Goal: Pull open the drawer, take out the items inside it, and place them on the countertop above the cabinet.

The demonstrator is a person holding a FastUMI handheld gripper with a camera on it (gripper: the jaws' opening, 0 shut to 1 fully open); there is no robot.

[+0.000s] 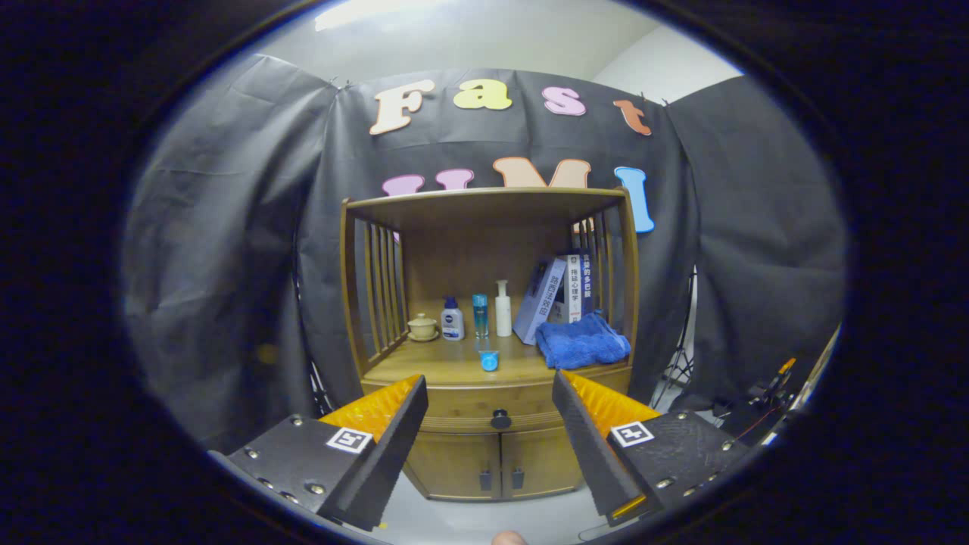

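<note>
Wooden cabinet [488, 333] well ahead of tongs [490, 393], drawer [462, 401] closed. Fingers spread apart, gripping nothing; drawer knob [500, 418] beyond, between them.

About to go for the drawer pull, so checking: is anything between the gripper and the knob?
Nothing visible blocks it. The open gripper faces the drawer knob, which sits between and beyond its fingers, with open air in between. The drawer is shut.
</note>
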